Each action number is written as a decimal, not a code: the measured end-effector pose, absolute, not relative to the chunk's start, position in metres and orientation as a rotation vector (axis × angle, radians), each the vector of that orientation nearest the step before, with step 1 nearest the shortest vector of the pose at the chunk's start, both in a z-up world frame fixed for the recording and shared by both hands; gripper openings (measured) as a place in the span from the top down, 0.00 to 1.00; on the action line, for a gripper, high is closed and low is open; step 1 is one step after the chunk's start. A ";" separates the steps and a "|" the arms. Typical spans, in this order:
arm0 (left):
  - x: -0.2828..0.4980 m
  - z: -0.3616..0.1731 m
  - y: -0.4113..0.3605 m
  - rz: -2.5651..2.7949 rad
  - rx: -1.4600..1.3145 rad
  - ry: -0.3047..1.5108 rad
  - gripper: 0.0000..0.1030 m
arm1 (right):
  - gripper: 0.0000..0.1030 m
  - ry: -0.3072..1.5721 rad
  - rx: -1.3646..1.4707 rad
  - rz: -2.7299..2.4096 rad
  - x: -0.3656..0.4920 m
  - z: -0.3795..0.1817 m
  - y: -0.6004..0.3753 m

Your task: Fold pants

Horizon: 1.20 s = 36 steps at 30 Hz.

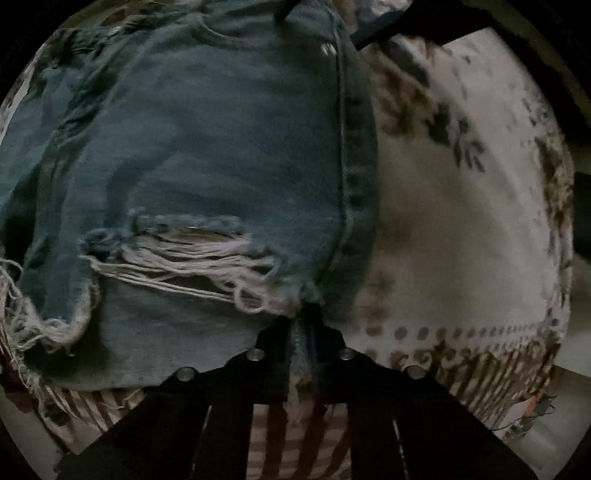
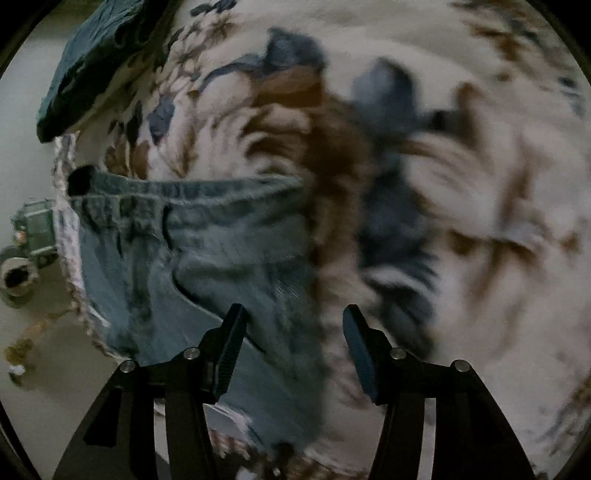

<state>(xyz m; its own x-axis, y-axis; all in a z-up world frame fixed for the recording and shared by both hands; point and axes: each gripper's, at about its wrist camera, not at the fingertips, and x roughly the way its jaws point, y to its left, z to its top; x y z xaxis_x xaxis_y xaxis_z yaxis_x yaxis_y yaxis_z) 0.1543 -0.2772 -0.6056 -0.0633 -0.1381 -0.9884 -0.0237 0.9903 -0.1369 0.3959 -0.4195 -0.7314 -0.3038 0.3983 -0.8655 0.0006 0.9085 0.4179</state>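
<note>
Blue ripped jeans [image 1: 207, 155] lie on a white bedspread with a brown and blue floral print [image 1: 461, 236]. My left gripper [image 1: 304, 332] is shut on the jeans' side-seam edge, just below a frayed rip [image 1: 177, 258]. In the right wrist view the jeans' waistband and pocket [image 2: 207, 236] lie at left. My right gripper [image 2: 293, 339] is open and empty, hovering over the jeans' right edge where denim meets the bedspread [image 2: 480, 184]. The view is motion-blurred.
A dark teal folded cloth [image 2: 96, 62] lies at the upper left of the bed. Beyond the bed's left edge, a pale floor [image 2: 40, 332] holds a green toy vehicle [image 2: 35, 229]. The other gripper's black tip [image 1: 384, 26] shows at top.
</note>
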 end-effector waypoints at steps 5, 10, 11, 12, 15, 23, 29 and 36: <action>0.158 -0.550 -0.234 -0.074 -0.211 1.558 0.96 | 0.85 1.773 0.286 0.383 0.393 -0.707 -0.408; 0.160 -0.487 -0.163 -0.024 -0.340 1.444 0.96 | 0.87 1.710 0.335 0.383 0.381 -0.645 -0.394; 0.165 -0.486 -0.148 -0.017 -0.351 1.428 0.96 | 0.87 1.696 0.329 0.382 0.380 -0.631 -0.386; 0.167 -0.479 -0.134 0.001 -0.367 1.404 0.96 | 0.87 1.683 0.319 0.382 0.380 -0.617 -0.376; 0.160 -0.463 -0.093 0.047 -0.431 1.354 0.96 | 0.87 1.660 0.282 0.384 0.380 -0.580 -0.335; 0.157 -0.472 0.035 0.218 -0.554 1.289 0.96 | 0.87 1.652 0.171 0.422 0.412 -0.551 -0.192; 0.159 -0.522 0.110 0.342 -0.608 1.319 0.96 | 0.87 1.716 0.026 0.431 0.431 -0.604 -0.062; 0.155 -0.588 0.148 0.408 -0.668 1.416 0.91 | 0.70 1.800 -0.193 0.459 0.433 -0.672 0.004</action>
